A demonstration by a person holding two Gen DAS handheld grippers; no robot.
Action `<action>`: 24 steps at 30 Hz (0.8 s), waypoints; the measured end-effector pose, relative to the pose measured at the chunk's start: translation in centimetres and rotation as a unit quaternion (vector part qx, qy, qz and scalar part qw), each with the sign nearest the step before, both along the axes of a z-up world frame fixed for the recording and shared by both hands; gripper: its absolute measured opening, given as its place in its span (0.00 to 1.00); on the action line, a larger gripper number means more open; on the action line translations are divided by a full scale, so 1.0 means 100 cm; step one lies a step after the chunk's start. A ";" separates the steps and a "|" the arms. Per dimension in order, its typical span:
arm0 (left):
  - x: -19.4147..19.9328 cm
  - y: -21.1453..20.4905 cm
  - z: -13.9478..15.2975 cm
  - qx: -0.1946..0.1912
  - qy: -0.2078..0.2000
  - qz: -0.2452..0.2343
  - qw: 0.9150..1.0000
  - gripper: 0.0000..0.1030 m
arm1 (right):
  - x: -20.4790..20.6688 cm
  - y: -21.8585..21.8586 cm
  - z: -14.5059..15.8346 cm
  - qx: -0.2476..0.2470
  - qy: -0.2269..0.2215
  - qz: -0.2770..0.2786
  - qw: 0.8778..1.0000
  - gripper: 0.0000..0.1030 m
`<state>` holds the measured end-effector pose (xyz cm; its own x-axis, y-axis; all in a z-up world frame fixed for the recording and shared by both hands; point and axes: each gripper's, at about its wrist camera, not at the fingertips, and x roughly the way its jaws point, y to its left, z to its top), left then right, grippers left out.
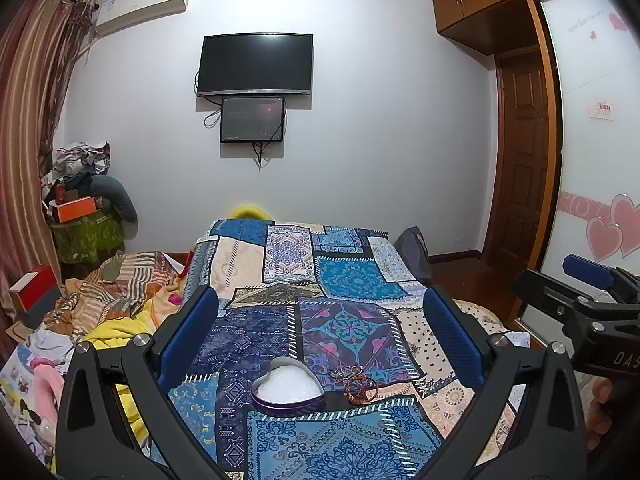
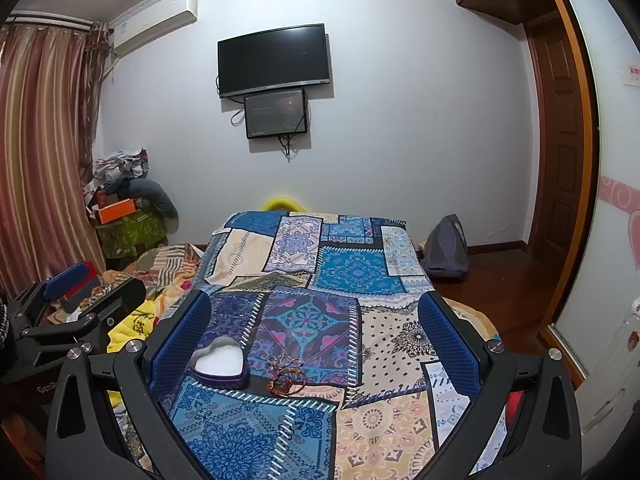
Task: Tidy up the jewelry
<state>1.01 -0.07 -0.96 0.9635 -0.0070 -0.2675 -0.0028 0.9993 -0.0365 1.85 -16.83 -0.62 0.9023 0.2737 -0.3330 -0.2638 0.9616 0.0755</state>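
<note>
Left gripper [image 1: 320, 344] held above a patchwork blue cloth [image 1: 344, 280] spread over the bed, jaws released and spread wide, nothing between them. Right gripper [image 2: 316, 340] likewise slack, jaws parted, nothing gripped.

Heart-shaped tin [image 1: 289, 389], purple-walled with white padding inside, resting open on the cloth. Just to its right, a small heap of jewelry [image 1: 360, 388]: an orange-brown beaded bracelet with a thin chain running off toward the far right; touching the tin or merely beside it, hard to tell.

From the left wrist, tin roughly centred between the fingers, jewelry right of centre. From the right wrist, same tin [image 2: 219, 362] pushed over against the left finger, jewelry [image 2: 288, 380] left of centre, and a wide stretch of dotted and peach patches open on the right.

Only in the left wrist view: the other gripper's blue pad and black frame at the right edge, plus pink hearts on a wardrobe door [image 1: 600, 120].

Only in the right wrist view: the left gripper's frame at the left edge, and a grey bag [image 2: 446, 254] on the floor in full.

Shared by both: wall-mounted TV [image 1: 256, 64] with a smaller screen beneath.
</note>
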 end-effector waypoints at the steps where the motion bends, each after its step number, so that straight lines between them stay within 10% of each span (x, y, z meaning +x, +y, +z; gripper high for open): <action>1: 0.000 0.000 0.000 0.000 0.000 0.000 1.000 1.00 | 0.000 0.000 0.000 0.000 0.000 0.000 1.000 1.00; 24: 0.008 0.007 -0.004 -0.011 0.008 0.008 1.000 1.00 | 0.004 -0.003 -0.002 -0.001 0.010 -0.004 1.000 1.00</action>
<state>1.83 0.63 -1.33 0.9592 0.0028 -0.2827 -0.0203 0.9980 -0.0592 2.21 -17.08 -0.82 0.8981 0.2653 -0.3508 -0.2539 0.9640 0.0791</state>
